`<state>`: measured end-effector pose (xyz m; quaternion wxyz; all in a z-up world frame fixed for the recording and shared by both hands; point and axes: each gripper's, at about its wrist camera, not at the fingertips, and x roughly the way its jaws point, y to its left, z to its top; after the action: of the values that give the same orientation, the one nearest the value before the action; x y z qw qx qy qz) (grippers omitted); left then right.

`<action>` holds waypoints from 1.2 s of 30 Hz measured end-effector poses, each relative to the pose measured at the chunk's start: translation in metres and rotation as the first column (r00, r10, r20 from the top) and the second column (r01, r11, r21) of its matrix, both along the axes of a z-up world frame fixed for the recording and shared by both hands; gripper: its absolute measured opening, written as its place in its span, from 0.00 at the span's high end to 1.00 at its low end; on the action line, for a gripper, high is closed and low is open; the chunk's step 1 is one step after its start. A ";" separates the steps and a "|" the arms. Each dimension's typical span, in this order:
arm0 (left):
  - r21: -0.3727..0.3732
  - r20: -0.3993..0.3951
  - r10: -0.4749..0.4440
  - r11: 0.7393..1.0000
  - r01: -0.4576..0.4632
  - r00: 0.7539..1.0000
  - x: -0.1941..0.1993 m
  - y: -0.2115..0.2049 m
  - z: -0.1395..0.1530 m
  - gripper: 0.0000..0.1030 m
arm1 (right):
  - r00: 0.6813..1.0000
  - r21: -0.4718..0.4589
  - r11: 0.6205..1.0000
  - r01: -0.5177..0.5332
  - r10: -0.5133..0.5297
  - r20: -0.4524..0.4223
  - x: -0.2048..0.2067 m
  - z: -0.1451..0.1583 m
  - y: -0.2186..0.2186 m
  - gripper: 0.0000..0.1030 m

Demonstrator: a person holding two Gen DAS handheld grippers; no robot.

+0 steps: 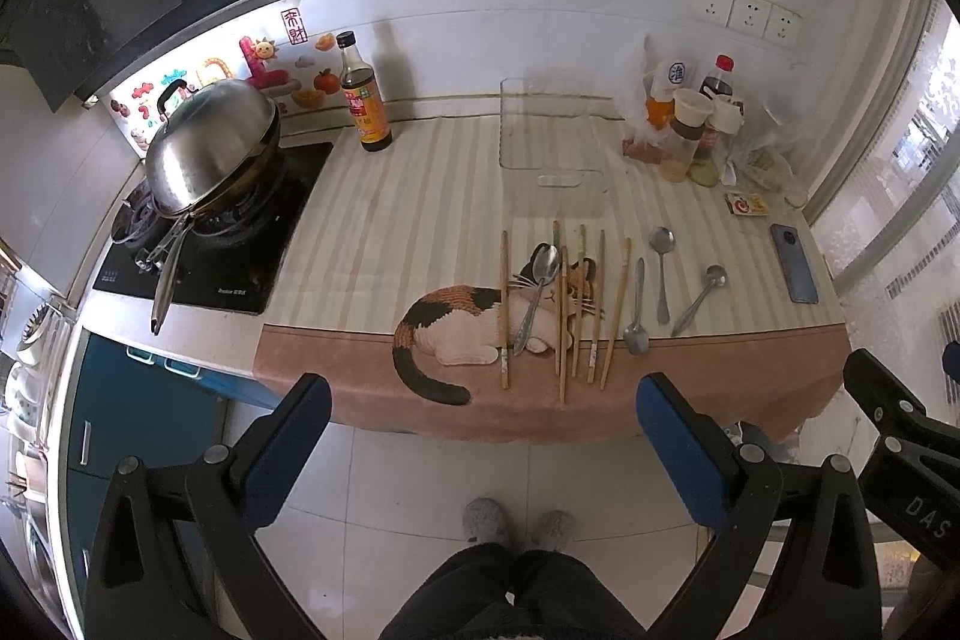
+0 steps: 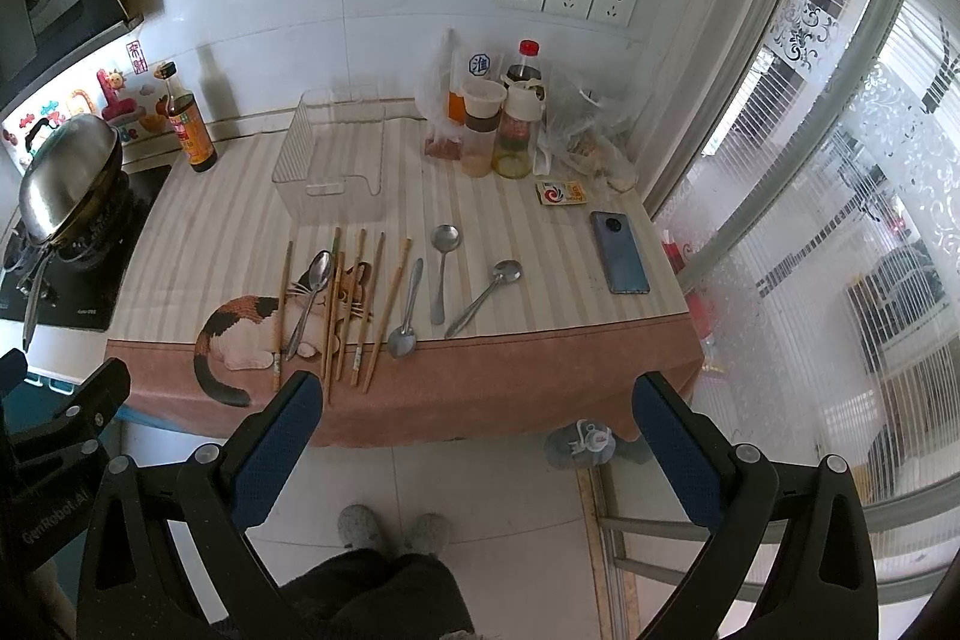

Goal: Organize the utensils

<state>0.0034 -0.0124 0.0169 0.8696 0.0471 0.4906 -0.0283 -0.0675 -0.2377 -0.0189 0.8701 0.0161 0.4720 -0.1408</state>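
Several wooden chopsticks (image 1: 594, 304) (image 2: 360, 304) and several metal spoons (image 1: 661, 274) (image 2: 443, 274) lie on the striped cat-print cloth (image 1: 384, 220) (image 2: 228, 232) near the counter's front edge. One spoon (image 1: 537, 292) lies among the chopsticks. A clear plastic bin (image 1: 549, 148) (image 2: 333, 154) stands empty behind them. My left gripper (image 1: 483, 409) and right gripper (image 2: 480, 406) are both open and empty, held back from the counter's front edge above the floor.
A wok (image 1: 210, 148) sits on the stove (image 1: 240, 256) at left. A sauce bottle (image 1: 363, 97), condiment bottles and bags (image 1: 696, 124) stand at the back. A phone (image 1: 795, 262) and a small packet (image 1: 747, 204) lie at right. A window is right.
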 end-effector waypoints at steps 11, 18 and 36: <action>-0.002 0.001 0.000 1.000 0.000 1.000 0.000 0.000 0.000 0.00 | 1.000 -0.001 1.000 -0.002 0.002 0.003 0.001 0.002 -0.001 0.00; 0.000 0.001 -0.001 1.000 0.001 1.000 0.000 0.000 0.000 0.00 | 1.000 -0.001 1.000 -0.002 0.002 0.004 0.002 0.004 0.000 0.00; -0.001 0.003 -0.002 1.000 0.002 1.000 -0.003 0.002 0.000 0.00 | 1.000 0.000 1.000 0.001 -0.001 0.007 0.000 0.002 0.001 0.00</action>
<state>0.0007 -0.0108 0.0165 0.8704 0.0473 0.4892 -0.0293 -0.0674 -0.2372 -0.0173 0.8718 0.0167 0.4688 -0.1411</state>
